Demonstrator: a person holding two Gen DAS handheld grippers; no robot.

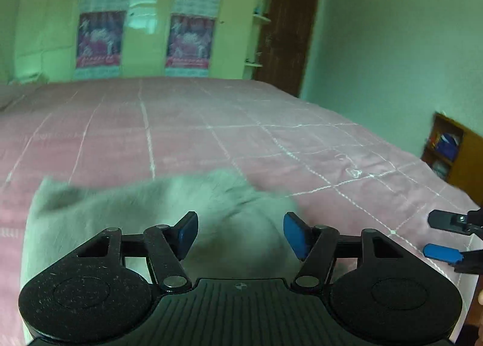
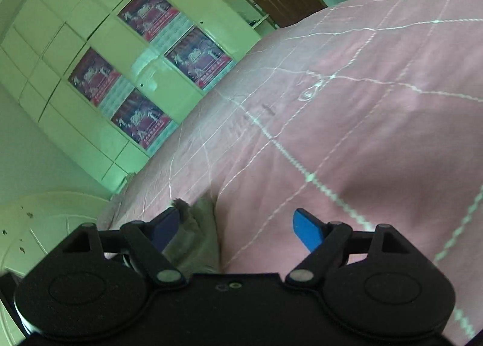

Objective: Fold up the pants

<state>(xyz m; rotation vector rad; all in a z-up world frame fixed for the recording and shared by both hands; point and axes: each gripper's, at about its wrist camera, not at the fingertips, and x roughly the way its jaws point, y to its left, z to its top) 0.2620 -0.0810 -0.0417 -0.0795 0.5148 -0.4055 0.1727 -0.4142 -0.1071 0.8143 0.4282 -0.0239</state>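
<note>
The grey pants (image 1: pixel 126 225) lie bunched and blurred on the pink bedspread (image 1: pixel 211 134), just ahead of and under my left gripper (image 1: pixel 241 234). Its blue pads stand apart with no cloth pinched between them, so it is open. My right gripper (image 1: pixel 442 235) shows at the right edge of the left wrist view, over the bedspread, jaws apart. In the tilted right wrist view my right gripper (image 2: pixel 238 229) is open. A fold of the grey pants (image 2: pixel 196 234) lies beside its left pad, and only pink bedspread (image 2: pixel 362 104) shows between the pads.
A pale green wardrobe (image 1: pixel 145 29) with several posters stands beyond the bed, with a brown door (image 1: pixel 286 29) to its right. A wooden shelf unit (image 1: pixel 452 149) stands past the bed's right edge. The bedspread stretches flat ahead of the pants.
</note>
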